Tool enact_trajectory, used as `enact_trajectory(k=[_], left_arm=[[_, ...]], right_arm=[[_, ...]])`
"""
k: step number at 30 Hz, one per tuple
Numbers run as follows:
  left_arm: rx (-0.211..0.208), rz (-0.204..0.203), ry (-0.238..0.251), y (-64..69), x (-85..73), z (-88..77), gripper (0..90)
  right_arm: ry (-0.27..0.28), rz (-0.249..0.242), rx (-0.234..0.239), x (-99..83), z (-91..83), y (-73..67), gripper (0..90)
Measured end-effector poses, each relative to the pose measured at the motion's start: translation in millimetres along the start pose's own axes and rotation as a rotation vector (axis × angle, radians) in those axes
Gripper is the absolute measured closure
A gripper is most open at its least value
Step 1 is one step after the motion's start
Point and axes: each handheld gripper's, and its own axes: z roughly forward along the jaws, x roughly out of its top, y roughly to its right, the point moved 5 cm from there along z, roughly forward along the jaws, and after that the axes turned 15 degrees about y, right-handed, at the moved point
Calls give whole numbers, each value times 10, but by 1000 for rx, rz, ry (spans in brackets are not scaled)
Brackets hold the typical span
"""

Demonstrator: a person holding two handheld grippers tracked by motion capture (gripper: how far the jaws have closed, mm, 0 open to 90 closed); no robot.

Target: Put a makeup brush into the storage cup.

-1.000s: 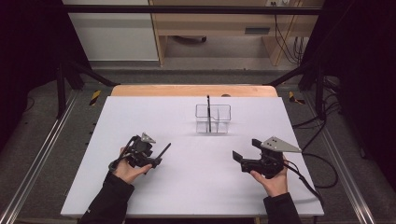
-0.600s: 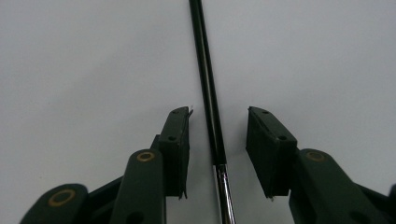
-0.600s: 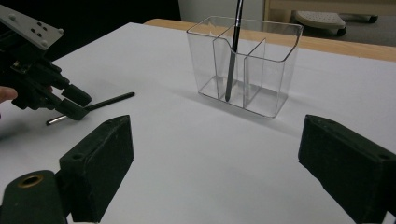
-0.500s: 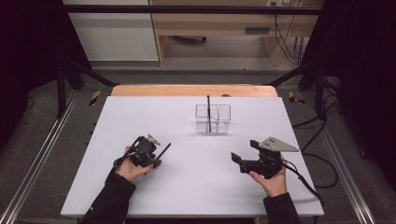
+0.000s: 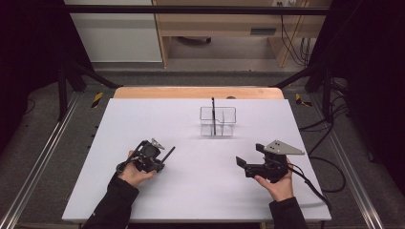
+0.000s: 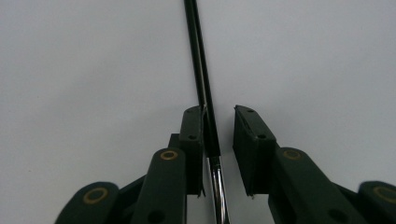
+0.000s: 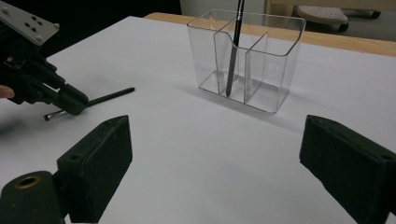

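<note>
Left gripper (image 6: 218, 130): jaws just closing around slim black metal-tipped brush (image 6: 204, 84), gap remaining on one side. Right gripper (image 7: 215, 163): hovering, jaws gaping wide, holding nothing.

The left gripper (image 5: 161, 161) has just been closing its jaws around a thin black brush (image 6: 201, 88) that lies on the white table (image 5: 191, 200). A second ago the jaws stood wide on either side of it. In the left gripper view one pad (image 6: 192, 140) touches the brush handle, while the other pad (image 6: 250, 144) stands just off it with a narrow gap between. The brush's black handle points toward twelve o'clock in that view, and its metal ferrule runs back between the jaws toward six o'clock. In the high view the left gripper looks more compact than before, with the handle end pointing out toward one o'clock.
</note>
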Motion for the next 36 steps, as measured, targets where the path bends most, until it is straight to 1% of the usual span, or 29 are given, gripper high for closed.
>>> enact_trajectory(k=[8, 18, 24, 27, 30, 31, 36], left_arm=[[-9, 3, -2, 21, -4, -4, 825], [-14, 18, 7, 19, -9, -8, 829], [-15, 39, 12, 27, -11, -14, 829], [-17, 48, 26, 45, 1, -32, 830], [-25, 58, 53, 73, 33, -84, 830], [-34, 62, 68, 93, 52, -116, 830], [-67, 82, 109, 171, 114, -214, 830]], right_arm=[[1, -2, 2, 4, -6, -1, 91], [-8, -12, -2, -5, -4, -9, 74], [-15, -13, -1, -14, 1, -13, 71], [-16, -15, -2, -9, -3, -18, 71], [-12, -19, -1, 2, -8, -22, 71], [-12, -19, 0, 5, -11, -25, 70], [-14, -24, 2, 15, -20, -33, 71]])
